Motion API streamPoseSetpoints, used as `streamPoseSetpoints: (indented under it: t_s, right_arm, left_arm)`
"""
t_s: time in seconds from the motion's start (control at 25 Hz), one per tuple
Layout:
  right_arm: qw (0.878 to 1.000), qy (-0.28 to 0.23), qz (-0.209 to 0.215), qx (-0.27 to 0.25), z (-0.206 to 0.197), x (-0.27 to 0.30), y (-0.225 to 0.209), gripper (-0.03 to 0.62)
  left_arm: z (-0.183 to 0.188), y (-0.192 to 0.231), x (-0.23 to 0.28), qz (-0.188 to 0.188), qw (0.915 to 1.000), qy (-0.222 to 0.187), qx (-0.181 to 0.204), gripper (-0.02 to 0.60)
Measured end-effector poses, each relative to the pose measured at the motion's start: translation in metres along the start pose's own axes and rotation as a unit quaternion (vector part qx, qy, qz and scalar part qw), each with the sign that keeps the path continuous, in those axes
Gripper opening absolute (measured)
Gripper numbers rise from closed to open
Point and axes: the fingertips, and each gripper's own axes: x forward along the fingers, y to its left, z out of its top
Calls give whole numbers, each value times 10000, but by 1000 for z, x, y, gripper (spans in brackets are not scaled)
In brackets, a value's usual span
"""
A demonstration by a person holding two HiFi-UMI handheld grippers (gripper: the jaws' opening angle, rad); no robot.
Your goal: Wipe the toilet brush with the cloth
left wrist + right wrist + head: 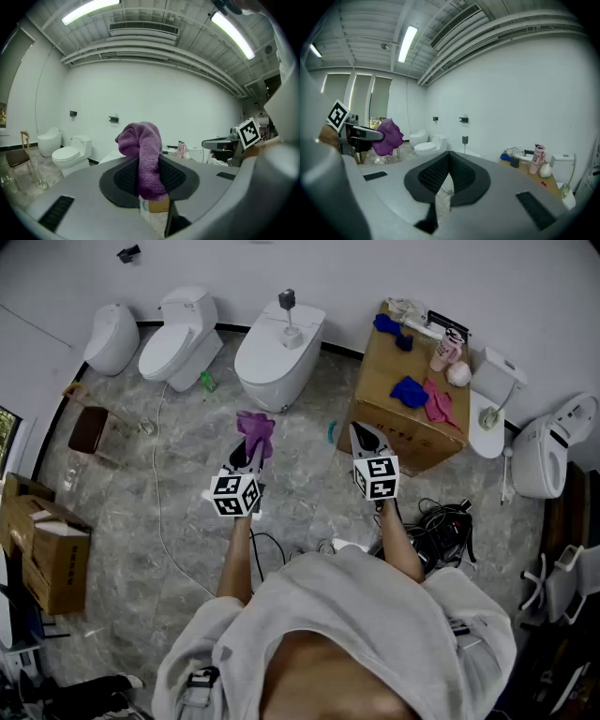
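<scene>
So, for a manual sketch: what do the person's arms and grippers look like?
The left gripper and right gripper are grey with black ribbed pads; each carries a white cube with black square markers. Pale grey top, forearms bare.

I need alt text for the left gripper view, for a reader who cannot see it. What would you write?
The left gripper is shut on a purple cloth that stands up between its jaws. Behind it, two white toilets stand by a white wall, and the right gripper shows at the right.
</scene>
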Motion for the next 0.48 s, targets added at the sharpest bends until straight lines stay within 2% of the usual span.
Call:
streamPoseSetpoints:
  t_s: [0.48]
  right_arm:
    - [10000,-14,25,-12,1,-1,-2,31]
  left_arm:
    - [3,-4,0,30,10000,7,43,109]
